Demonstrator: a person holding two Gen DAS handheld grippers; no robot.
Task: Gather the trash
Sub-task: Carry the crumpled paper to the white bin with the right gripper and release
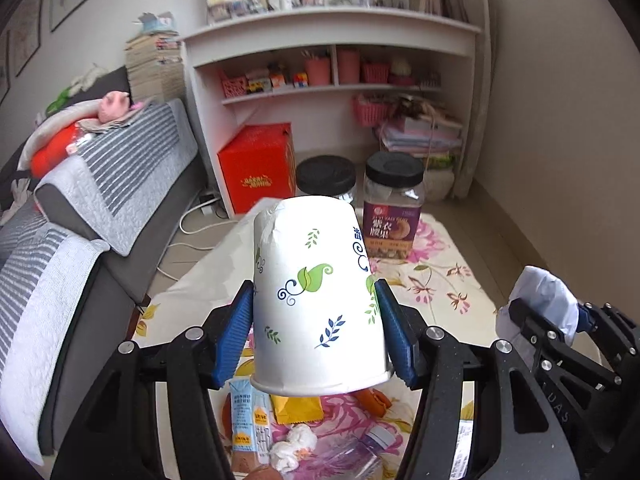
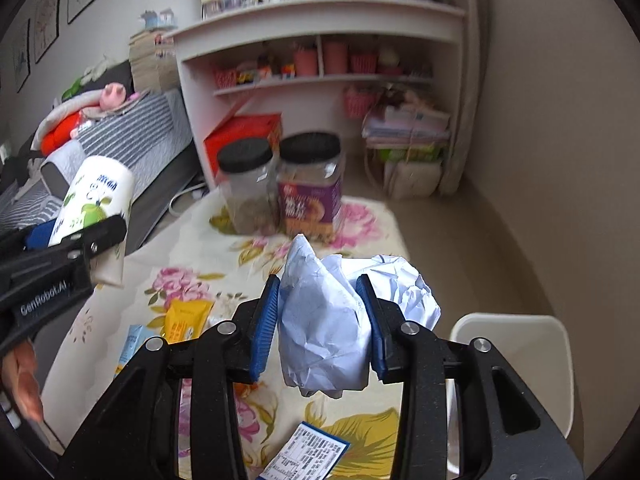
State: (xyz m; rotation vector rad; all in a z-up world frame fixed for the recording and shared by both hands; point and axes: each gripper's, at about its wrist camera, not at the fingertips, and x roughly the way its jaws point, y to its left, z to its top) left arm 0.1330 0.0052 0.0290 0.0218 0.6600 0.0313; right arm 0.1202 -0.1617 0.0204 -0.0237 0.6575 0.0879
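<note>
- Your left gripper (image 1: 316, 312) clamps a leaf-printed paper cup (image 1: 318, 296) upside down between its blue pads, jaws about half spread, the cup lifted clear of the flowered tablecloth (image 1: 440, 264).
- Your right gripper (image 2: 320, 320) pinches a crumpled ball of pale paper (image 2: 332, 320), jaws set narrower, the wad bulging out to the right, also held above the table.
- The step in hand looks like carry-off: both pieces are picked up and neither is yet dropped anywhere.
- A white container (image 2: 516, 364), possibly the bin, shows at the near right in the right wrist view; your next move likely calls for bringing each load over a bin and letting go, one at a time.
- Counted on the table: two black-lidded jars (image 1: 394, 204) at the far end, one yellow packet (image 1: 296, 408), one blue-and-white carton (image 1: 246, 424), one white tissue wad (image 1: 292, 448), one printed label card (image 2: 308, 456).
- One cup and one paper ball are in your grippers.
</note>
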